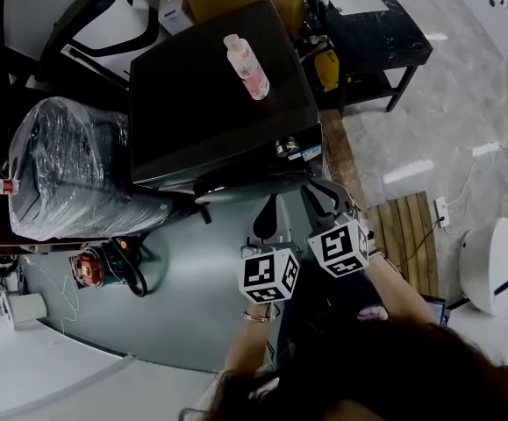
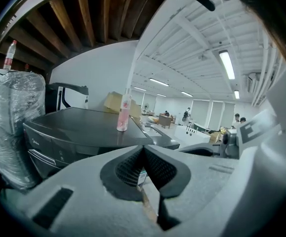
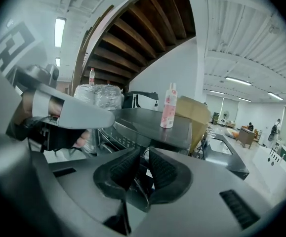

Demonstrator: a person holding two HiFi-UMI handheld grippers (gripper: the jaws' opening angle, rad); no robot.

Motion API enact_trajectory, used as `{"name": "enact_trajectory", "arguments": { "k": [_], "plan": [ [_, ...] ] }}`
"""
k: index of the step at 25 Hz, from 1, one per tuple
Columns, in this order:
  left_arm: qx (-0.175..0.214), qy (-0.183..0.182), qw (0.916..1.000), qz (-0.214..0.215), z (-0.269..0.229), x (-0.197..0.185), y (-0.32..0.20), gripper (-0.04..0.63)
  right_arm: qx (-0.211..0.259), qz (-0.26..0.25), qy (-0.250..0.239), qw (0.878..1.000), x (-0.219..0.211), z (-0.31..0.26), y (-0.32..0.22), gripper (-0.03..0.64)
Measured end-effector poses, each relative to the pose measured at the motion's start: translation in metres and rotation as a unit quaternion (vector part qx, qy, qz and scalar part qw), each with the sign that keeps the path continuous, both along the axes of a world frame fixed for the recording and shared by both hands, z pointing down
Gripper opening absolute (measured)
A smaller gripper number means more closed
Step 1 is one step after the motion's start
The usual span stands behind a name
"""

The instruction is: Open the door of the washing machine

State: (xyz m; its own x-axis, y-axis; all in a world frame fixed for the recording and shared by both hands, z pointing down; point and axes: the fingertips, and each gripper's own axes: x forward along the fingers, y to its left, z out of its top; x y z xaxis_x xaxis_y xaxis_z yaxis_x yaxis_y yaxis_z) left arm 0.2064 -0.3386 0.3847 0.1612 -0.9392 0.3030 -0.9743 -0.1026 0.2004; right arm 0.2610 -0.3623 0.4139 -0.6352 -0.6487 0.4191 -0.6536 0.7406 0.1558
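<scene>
Washing machine [image 1: 218, 95], dark and boxy, stands upright on the floor with its front turned toward the person, and it looks heavy and rigid enough to stay put under a pull. Its door [image 1: 236, 187], mostly tucked under the top's edge in the head view, is probably a stiff hinged panel swinging outward about an upright axis, best taken at the rim opposite the hinge, which I cannot place. A pink bottle [image 1: 246, 67] on top could topple; the left tool [image 2: 143, 149] is pressed together and empty, the right tool [image 3: 143, 154] slightly spread around nothing.
</scene>
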Motion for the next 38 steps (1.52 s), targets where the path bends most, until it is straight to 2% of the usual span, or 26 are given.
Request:
{"name": "enact_trajectory", "arguments": {
  "k": [11,18,23,38],
  "plan": [
    [-0.023,0.005,0.9997,-0.007,0.059,-0.020,-0.035,0.011,-0.029,-0.046,0.052,0.997,-0.019,0.080,-0.034,0.069],
    [-0.032,0.019,0.9993,0.002,0.089,-0.025,-0.052,0.011,-0.047,-0.081,0.082,0.992,-0.028,0.131,-0.046,0.088],
    [-0.048,0.012,0.9987,0.013,0.110,-0.026,-0.058,0.011,-0.056,-0.095,0.104,0.988,-0.033,0.162,-0.053,0.095],
    [-0.082,0.010,0.9964,0.020,0.142,-0.036,-0.069,0.011,-0.090,-0.154,0.170,0.969,-0.051,0.242,-0.058,0.104]
  ]
}}
